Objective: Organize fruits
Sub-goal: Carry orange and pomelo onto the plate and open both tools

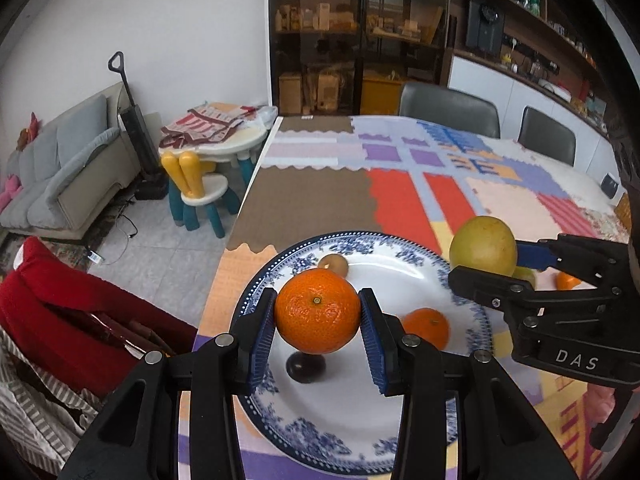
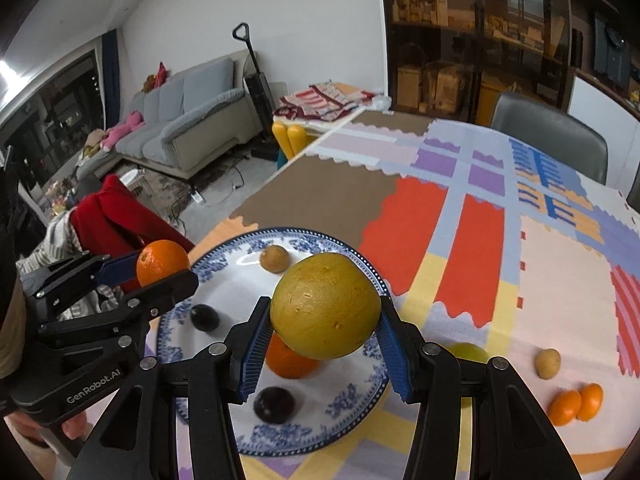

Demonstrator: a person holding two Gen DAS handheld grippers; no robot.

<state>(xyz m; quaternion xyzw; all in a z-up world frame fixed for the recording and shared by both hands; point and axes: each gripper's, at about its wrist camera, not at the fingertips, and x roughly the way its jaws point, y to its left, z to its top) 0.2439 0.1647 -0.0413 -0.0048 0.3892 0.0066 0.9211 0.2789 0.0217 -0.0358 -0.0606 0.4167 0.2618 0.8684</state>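
- The left tool (image 1: pixel 318 316) pinches an orange (image 1: pixel 318 312) between its blue pads; the fruit hangs above the plate (image 1: pixel 460 280), over its middle, and does not touch it.
- The right tool (image 2: pixel 326 320) pinches a yellow-green pear (image 2: pixel 326 306), and this one hangs over the plate's 3 o'clock rim, seen from where the holder stands.
- The pear is wider than the orange, and its long axis lies across the pads, a little tilted.
- The coming move, I judge, is to set both fruits down on the plate: for each tool the free spot lies straight below and slightly ahead, at 12 o'clock.
- On the plate there are already a second orange (image 2: pixel 288 360), two dark plums (image 2: pixel 274 404) and a small brown fruit (image 2: pixel 274 258) near the far rim.
- The second orange sits directly under the pear, so the right tool has little room there; free white surface shows more toward 11 o'clock.
- Under the left tool a plum (image 1: pixel 306 366) lies close below the held orange; open room is toward 12 o'clock.
- The two tools are near each other, side by side, so they could bump if both go to the middle.
- The plate stands close to the desk (image 2: pixel 560 280) edge at 9 o'clock; a rolling fruit could fall there.
- More fruits wait on the desk at 3 o'clock of the plate: two small oranges (image 2: pixel 576 404), a brown one and a green one.
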